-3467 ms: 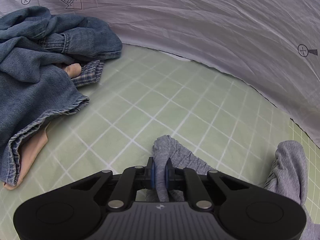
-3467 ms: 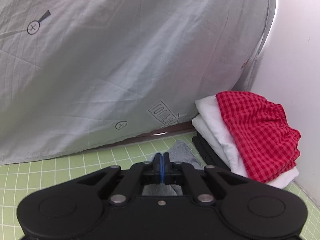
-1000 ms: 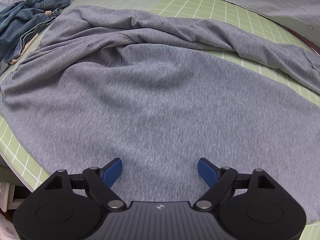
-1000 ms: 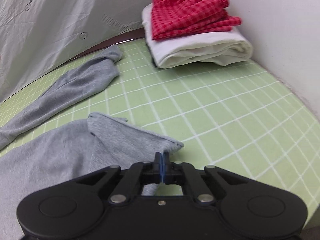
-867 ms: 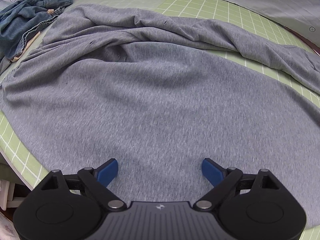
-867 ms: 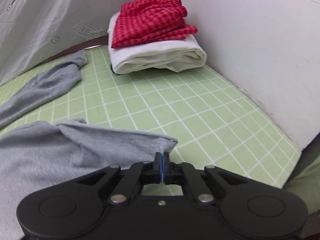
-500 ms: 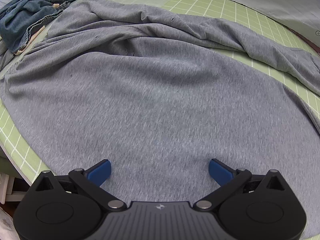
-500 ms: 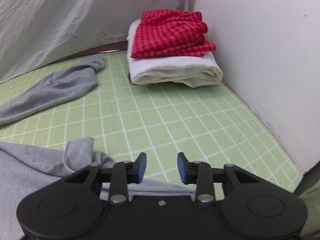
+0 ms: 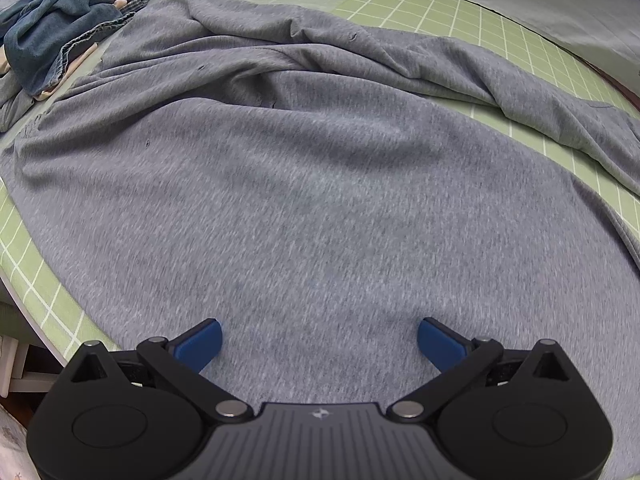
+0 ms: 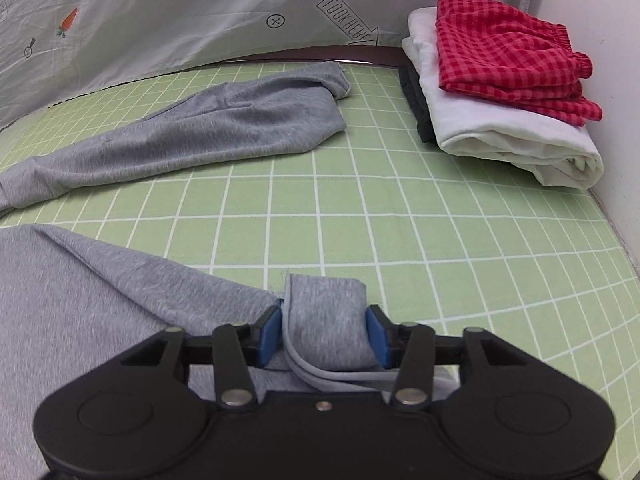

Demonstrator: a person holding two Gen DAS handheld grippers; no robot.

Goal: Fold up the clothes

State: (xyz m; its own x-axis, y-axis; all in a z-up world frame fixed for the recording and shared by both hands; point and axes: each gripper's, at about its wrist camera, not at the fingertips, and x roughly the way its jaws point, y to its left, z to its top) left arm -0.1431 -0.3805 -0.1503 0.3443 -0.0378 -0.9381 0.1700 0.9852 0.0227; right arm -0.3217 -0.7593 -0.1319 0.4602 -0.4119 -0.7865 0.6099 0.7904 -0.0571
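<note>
A large grey sweatshirt (image 9: pixel 304 184) lies spread over the green gridded mat (image 9: pixel 496 20), creased along its far side. My left gripper (image 9: pixel 319 342) is wide open just above the near part of the body, holding nothing. In the right wrist view my right gripper (image 10: pixel 324 334) is open, and a folded-over cuff end (image 10: pixel 326 316) of the grey sweatshirt lies between its blue pads (image 10: pixel 267 334). The other sleeve (image 10: pixel 208 128) lies stretched out across the mat farther back.
A heap of blue jeans (image 9: pixel 68 24) lies at the far left of the mat. A folded stack with red checked shorts (image 10: pixel 508 56) on white cloth (image 10: pixel 504 132) stands at the back right by the white wall. A grey printed sheet (image 10: pixel 180 12) hangs behind.
My right gripper has opened and let go of the sleeve end, which now lies slack between its pads. My left gripper has opened a little wider over the sweatshirt body.
</note>
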